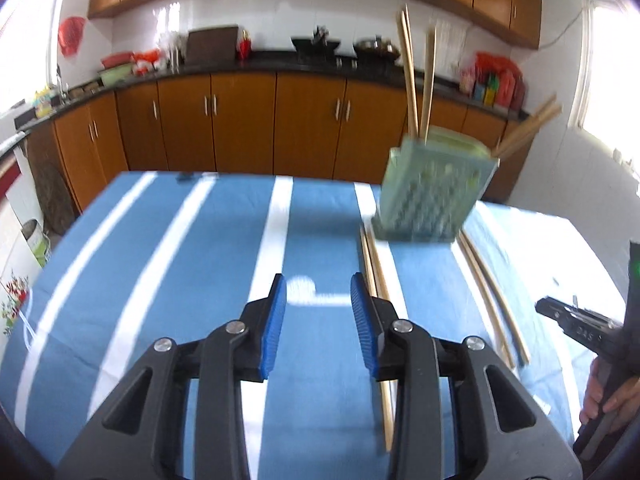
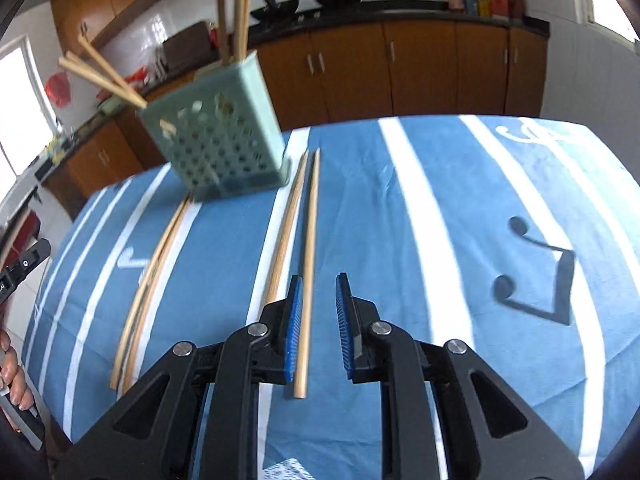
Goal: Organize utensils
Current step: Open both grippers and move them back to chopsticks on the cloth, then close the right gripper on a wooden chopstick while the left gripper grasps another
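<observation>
Tabletop (image 1: 200,240): covered by a blue cloth with white stripes and music-note prints; lit in patches.

Room: kitchen. Orange-brown base cabinets (image 1: 240,120) under a dark counter along the far wall; matching wall cabinets above white tiles; cookware and red bags on the counter; bright windows at both sides.

Utensil holder (image 2: 224,148): pale green, perforated, standing at the far side of the tabletop, blurred. Several wooden chopsticks (image 2: 240,8) stand or lean out of its top.

Loose chopsticks: two pairs lying on the cloth, each running from the holder's base toward the near edge. One pair (image 2: 148,288) lies to the left in the right wrist view, the other pair (image 2: 296,240) to the right.

Left hand-held gripper (image 1: 318,292): jaws apart, nothing between the blue pads; one chopstick pair runs beneath its right finger.

Right hand-held gripper (image 2: 318,300): jaws narrowly apart, gripping nothing; one chopstick of the right pair lies just inside its left pad, contact not determinable.
</observation>
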The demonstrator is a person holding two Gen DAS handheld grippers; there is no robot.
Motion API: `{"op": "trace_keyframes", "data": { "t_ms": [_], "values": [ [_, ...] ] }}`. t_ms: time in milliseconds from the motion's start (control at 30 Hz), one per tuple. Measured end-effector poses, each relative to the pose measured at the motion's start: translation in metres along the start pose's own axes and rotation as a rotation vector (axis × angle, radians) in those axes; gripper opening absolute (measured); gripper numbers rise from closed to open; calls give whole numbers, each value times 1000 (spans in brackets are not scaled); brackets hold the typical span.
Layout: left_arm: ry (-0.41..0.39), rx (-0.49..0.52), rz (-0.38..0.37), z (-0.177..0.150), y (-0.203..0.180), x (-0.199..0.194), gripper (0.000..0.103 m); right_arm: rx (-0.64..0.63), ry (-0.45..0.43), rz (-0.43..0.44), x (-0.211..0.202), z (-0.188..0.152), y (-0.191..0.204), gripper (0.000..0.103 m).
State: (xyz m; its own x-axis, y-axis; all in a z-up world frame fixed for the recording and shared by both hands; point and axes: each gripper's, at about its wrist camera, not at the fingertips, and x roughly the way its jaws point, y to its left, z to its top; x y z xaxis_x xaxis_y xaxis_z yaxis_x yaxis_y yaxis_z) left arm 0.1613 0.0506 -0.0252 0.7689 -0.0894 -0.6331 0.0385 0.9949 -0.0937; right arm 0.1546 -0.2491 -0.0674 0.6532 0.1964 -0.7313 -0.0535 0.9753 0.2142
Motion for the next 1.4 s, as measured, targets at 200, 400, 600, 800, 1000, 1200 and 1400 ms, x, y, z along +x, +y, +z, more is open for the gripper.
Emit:
{"op": "trace_keyframes", "data": {
  "t_ms": [200, 400, 600, 800, 1000, 1200, 1400],
  "values": [
    [62, 3, -24, -16, -3, 15, 34, -49, 55, -40, 25, -6, 11, 18],
    [102, 18, -44, -24, -10, 24, 34, -51, 45, -94, 28, -10, 1, 8],
    [155, 51, -79, -33, -25, 37, 34, 86, 17, -218, 20, -8, -40, 8],
    [212, 118, -87, -45, -43, 55, 25, 77, 15, -240, 15, -11, -50, 8],
    [247, 149, -83, -51, -53, 66, 21, 79, 17, -230, 17, -10, -51, 8],
    [234, 176, -43, -51, -58, 70, 9, 70, 20, -223, 17, -10, -49, 8],
    [221, 149, 50, -35, -36, 85, 8, 30, 29, -170, 19, -12, -37, 8]
  ]
}}
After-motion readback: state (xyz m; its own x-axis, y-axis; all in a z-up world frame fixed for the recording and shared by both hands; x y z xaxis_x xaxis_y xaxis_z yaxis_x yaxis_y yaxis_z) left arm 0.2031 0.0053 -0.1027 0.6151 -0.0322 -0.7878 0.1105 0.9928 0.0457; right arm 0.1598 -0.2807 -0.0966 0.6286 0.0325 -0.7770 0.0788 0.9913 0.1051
